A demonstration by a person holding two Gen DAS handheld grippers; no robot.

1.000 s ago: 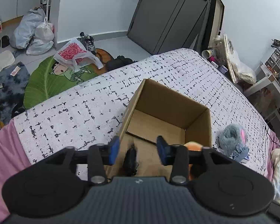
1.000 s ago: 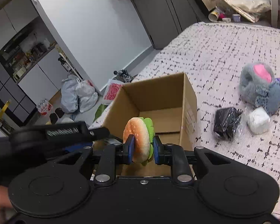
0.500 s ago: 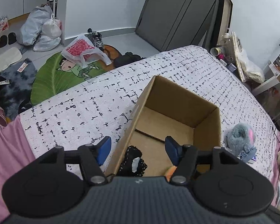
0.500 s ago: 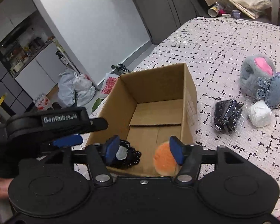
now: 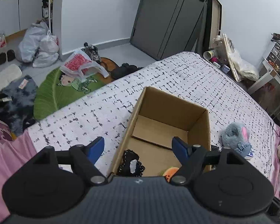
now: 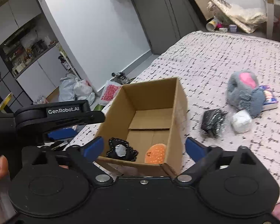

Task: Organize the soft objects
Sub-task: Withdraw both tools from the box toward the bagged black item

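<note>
Light: even, bright indoor, soft shadows.
Blur: right wrist view smeared, perhaps motion.
Edges: fisheye bending, dark corners.

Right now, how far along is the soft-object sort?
Done: black lace item and burger plush lie in the cardboard box. In hand: nothing; left gripper and right gripper are both open. Left on the bed: grey plush, black packet, white bundle.

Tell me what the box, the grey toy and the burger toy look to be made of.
Box: brown corrugated cardboard, matte, with folded flaps on its floor. Grey toy: fuzzy plush, seemingly synthetic fur, with a pink patch. Burger toy: soft orange fabric dotted like sesame, probably stuffed.
</note>
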